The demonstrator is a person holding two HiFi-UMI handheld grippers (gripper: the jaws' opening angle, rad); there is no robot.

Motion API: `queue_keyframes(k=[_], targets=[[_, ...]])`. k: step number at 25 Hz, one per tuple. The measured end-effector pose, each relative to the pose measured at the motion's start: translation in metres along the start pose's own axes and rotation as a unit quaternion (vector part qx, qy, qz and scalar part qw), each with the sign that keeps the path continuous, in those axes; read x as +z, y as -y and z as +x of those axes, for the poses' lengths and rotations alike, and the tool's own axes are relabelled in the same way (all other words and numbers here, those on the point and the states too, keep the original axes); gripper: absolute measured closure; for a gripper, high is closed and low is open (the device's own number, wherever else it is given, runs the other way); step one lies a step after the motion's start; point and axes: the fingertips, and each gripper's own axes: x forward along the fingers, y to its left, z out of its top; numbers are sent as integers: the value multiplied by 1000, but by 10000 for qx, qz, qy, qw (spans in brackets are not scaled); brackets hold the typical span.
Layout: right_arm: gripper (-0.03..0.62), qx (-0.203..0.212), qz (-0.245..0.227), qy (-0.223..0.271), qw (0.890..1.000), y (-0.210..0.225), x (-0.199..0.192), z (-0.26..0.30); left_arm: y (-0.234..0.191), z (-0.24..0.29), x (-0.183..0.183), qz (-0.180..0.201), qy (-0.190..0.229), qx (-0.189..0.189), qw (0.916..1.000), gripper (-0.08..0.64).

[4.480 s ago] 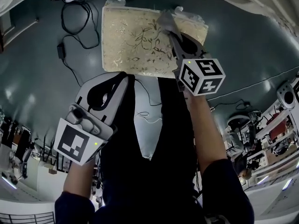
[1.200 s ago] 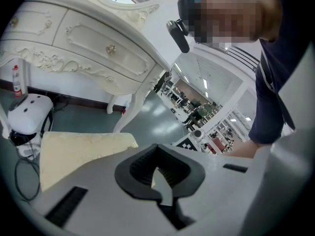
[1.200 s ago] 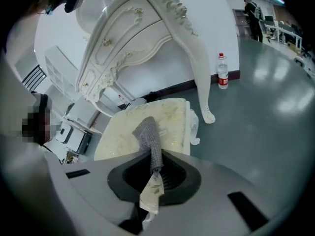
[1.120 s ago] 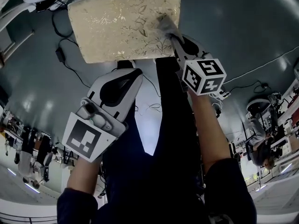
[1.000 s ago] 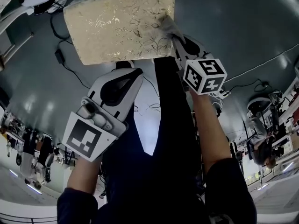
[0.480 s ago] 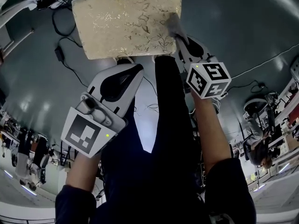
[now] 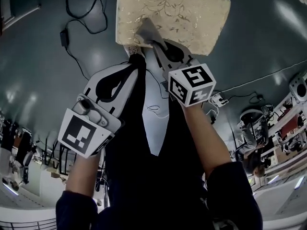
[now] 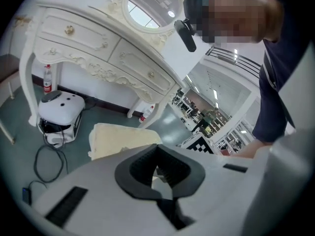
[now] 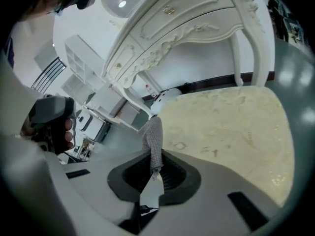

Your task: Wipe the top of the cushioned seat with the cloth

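The cushioned seat (image 7: 177,11) is cream with a gold leaf pattern and lies at the top of the head view. My right gripper (image 7: 154,43) is shut on a grey cloth (image 7: 147,31), which rests on the seat's near left part. In the right gripper view the cloth (image 9: 153,137) stands up from between the jaws, with the seat (image 9: 231,127) spreading to its right. My left gripper (image 7: 136,60) hangs just short of the seat's near edge, shut and holding nothing. Its own view has the seat (image 8: 120,137) beyond its closed tips (image 8: 156,147).
A white carved dressing table (image 8: 98,48) stands behind the seat. A white device (image 8: 60,111) and a bottle (image 8: 47,77) sit under it. Black cables (image 7: 81,8) with a power brick (image 7: 63,37) lie on the dark floor to the left, and a thin cable (image 7: 259,83) runs along the right.
My right gripper has dragged the cloth across the seat, from its near right part to its near left part. The left gripper has stayed shut and low beside it.
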Motion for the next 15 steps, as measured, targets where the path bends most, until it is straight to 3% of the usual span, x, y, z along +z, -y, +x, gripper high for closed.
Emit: queue_keyframes(k=[7, 15], targets=[[551, 386, -422, -433, 9974, -65, -20, 48, -40, -54, -14, -297, 389, 222, 9986, 552], [552, 344, -475, -602, 9965, -73, -38, 60, -54, -81, -36, -433, 396, 526, 9969, 552]])
